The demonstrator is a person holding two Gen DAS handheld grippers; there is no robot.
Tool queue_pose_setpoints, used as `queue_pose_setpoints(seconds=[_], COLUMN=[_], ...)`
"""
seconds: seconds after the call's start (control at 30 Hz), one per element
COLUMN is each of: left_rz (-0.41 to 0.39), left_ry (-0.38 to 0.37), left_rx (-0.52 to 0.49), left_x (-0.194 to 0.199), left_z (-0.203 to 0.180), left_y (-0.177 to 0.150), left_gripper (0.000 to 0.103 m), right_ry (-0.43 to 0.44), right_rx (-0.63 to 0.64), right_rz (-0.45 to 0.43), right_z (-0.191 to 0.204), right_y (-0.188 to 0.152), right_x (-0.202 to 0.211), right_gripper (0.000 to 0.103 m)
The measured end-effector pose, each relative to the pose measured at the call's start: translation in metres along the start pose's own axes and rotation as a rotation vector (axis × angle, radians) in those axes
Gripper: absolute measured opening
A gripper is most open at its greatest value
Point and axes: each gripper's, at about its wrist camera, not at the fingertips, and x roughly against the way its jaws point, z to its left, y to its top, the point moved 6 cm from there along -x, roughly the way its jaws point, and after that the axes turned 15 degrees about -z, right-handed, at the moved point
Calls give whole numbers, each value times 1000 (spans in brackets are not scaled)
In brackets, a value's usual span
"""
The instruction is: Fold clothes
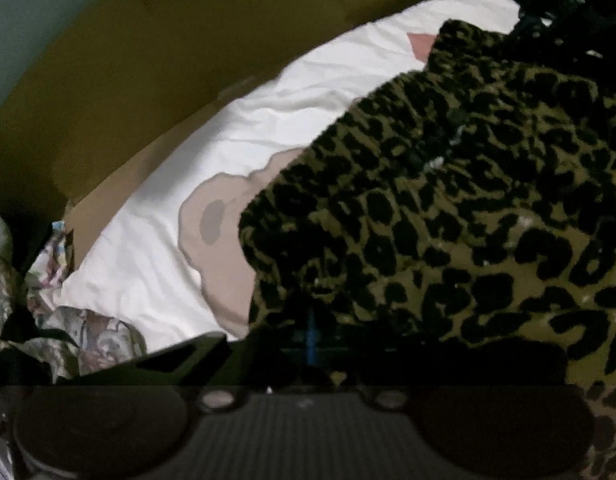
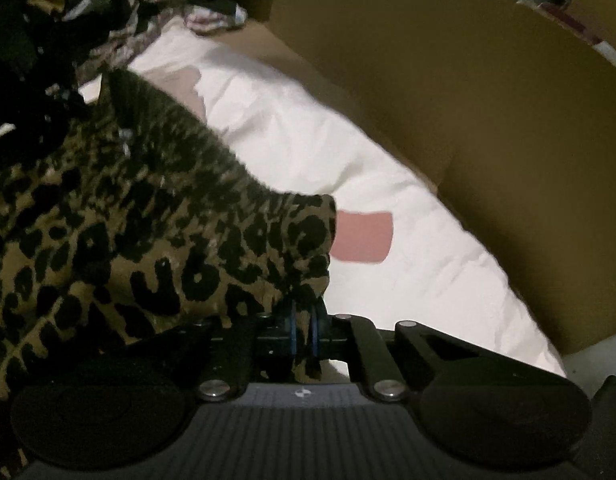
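A patterned garment lies on a bed sheet; a headboard, possibly cardboard, stands behind.

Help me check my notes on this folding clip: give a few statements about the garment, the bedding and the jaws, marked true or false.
1. The garment has a leopard print. True.
2. It lies on a white cover. True.
3. The right gripper has its jaws wide open. False: they are shut on the garment's edge.
4. The cover is plain white all over. False: it bears a pink patch.
5. The left gripper has shut jaws. True.
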Motion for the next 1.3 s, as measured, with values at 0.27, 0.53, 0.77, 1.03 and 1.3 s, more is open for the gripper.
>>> queue_pose_setpoints(seconds=[0.27,0.53,0.77,1.03,1.3], left_rz=[-155,-160,-141,-69,-32], left_ry=[60,39,-36,-11,-17], left_rx=[60,173,224,218,185], left_x=[35,39,29,-2,-13], left_z=[28,47,26,20,23], left_y=[20,16,32,21,20], left_gripper=[0,0,32,38,0], right_ry=[-45,-72,-78,-68,-83], right_rx=[-131,-171,-175,-188,-219], right_rz=[-86,-57,-38,-32,-43], right_z=[-23,-23,-19,-17,-17], right_y=[9,4,1,-4,-6], right_x=[19,12,8,4,2], right_gripper=[4,4,5,5,4])
